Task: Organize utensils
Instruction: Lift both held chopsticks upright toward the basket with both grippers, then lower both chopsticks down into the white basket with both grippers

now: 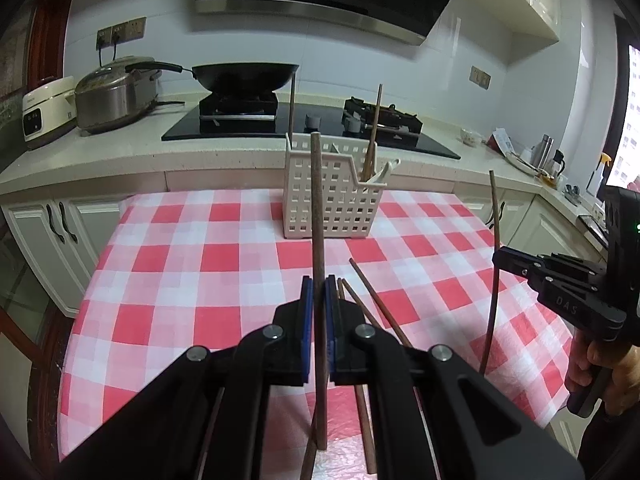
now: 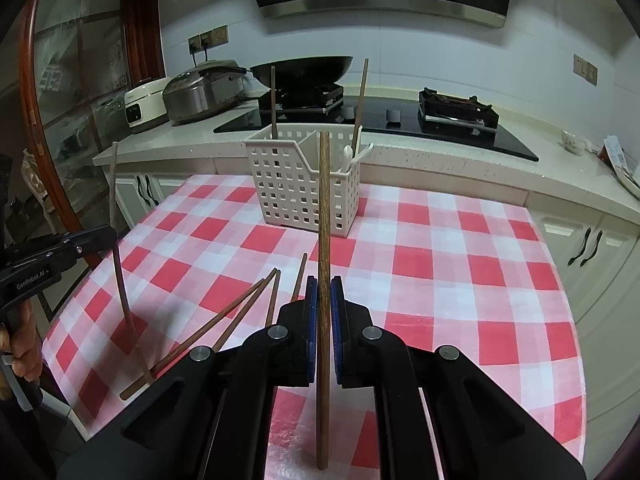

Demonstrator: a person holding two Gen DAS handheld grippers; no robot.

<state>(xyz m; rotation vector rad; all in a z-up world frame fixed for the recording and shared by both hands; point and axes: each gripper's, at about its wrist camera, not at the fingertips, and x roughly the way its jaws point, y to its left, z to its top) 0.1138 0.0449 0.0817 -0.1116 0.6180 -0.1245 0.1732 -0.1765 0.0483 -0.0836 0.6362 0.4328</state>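
Each hand carries one chopstick upright. The left tool (image 1: 319,292) is clamped tight on a dark wooden chopstick (image 1: 318,208), its blue pads pressing the shaft from both sides with long ends above and below. The right tool (image 2: 325,292) grips a second chopstick (image 2: 324,208) the same way. Both hang above the red-and-white checked cloth on the worktop (image 2: 460,248), short of the white perforated utensil basket (image 2: 304,184) that stands near the far edge.

The basket already holds two upright chopsticks and a white spoon (image 2: 349,154). Four or so loose chopsticks (image 2: 240,312) lie crossed on the cloth between the tools.

The risk I see is in the insertion. Each stick is pinched at one narrow spot, so it could pivot in the pads if its lower tip catches the basket rim or the divider. A knock could also shove the light basket toward the edge. With both tools heading for the same opening, the two sticks, or the tools themselves, might collide. A stick released too high could bounce out.
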